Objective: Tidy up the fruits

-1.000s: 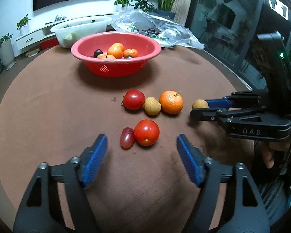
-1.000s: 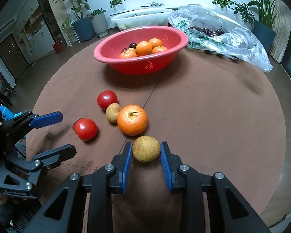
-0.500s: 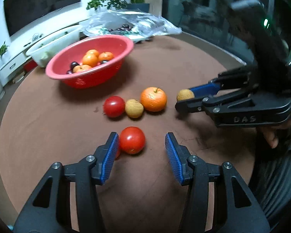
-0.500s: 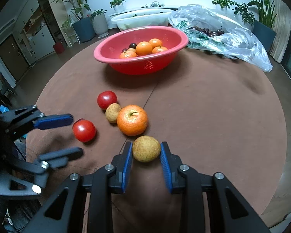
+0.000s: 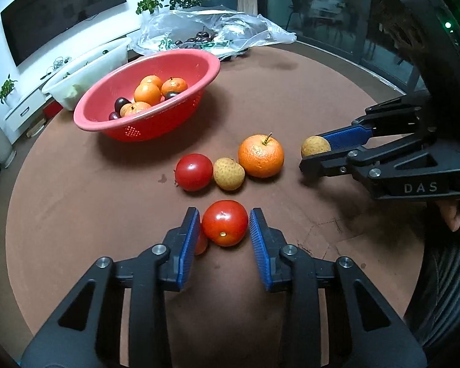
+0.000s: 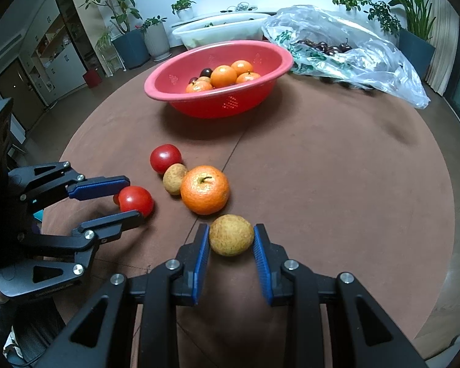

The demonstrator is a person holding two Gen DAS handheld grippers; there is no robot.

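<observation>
The left gripper (image 5: 224, 230) has just been closing its jaws around a red tomato (image 5: 225, 223); the blue pads (image 5: 189, 239) stand right at its flanks, though whether they press on it I cannot tell. The tomato is round, glossy, with a small pale spot low on its skin, and it sits on the brown round table (image 5: 291, 92) between the fingertips. A smaller dark-red fruit (image 5: 201, 242) peeks out beside the pad at 9 o'clock of the tomato.

The right gripper (image 6: 231, 240) is clamped on a tan, rough-skinned longan (image 6: 231, 235), both pads against its sides, the fruit low at the table.

From the held tomato, at 12 o'clock, lies a row: a second tomato (image 5: 193, 171), another longan (image 5: 229, 174) touching it, and an orange (image 5: 260, 155) with a short stem. Farther off at 11 o'clock stands a red colander basket (image 5: 181, 61) holding oranges and dark plums. Behind it are a white tub (image 5: 86, 64) and a clear plastic bag (image 5: 224, 27) of dark cherries
</observation>
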